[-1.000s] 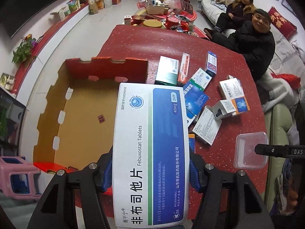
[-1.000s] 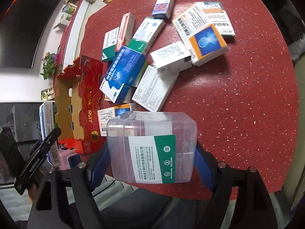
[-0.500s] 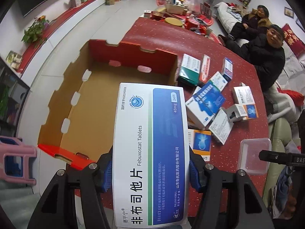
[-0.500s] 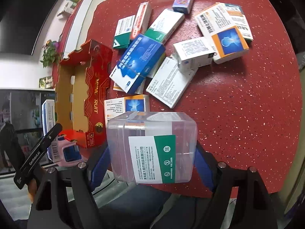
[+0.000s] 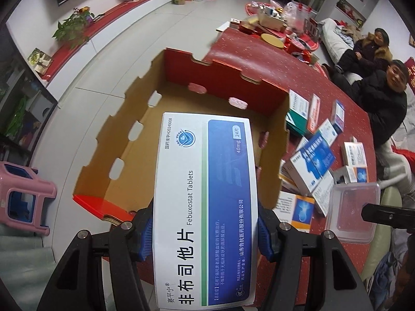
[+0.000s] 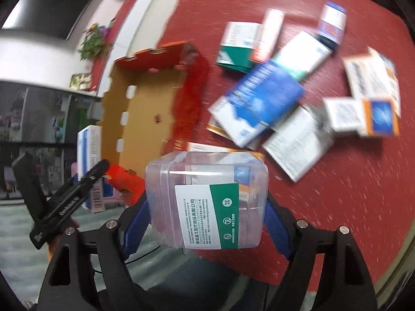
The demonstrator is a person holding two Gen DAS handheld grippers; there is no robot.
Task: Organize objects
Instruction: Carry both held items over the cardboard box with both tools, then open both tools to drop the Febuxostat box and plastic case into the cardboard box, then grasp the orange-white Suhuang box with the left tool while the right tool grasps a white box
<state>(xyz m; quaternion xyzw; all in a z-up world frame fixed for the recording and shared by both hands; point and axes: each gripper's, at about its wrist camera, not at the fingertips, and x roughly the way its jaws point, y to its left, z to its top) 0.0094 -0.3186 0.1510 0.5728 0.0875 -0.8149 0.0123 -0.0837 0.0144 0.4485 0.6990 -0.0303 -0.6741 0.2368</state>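
We hold the Febuxostat tablet box [image 5: 205,207] clamped flat in the left hand-held gripper [image 5: 205,229], its far end reaching over the near rim of the open cardboard tray [image 5: 135,155], whose brown floor lies bare between notched red walls. The tray overhangs the left edge of the red worktop [image 5: 259,59]. Our right hand-held gripper [image 6: 207,216] grips the clear plastic container [image 6: 207,202] above the worktop's near edge, beside the scattered medicine boxes [image 6: 262,103]. Compared with half a second ago, the tray fills more of the left view and sits farther under the box; the right view has swung and blurred.
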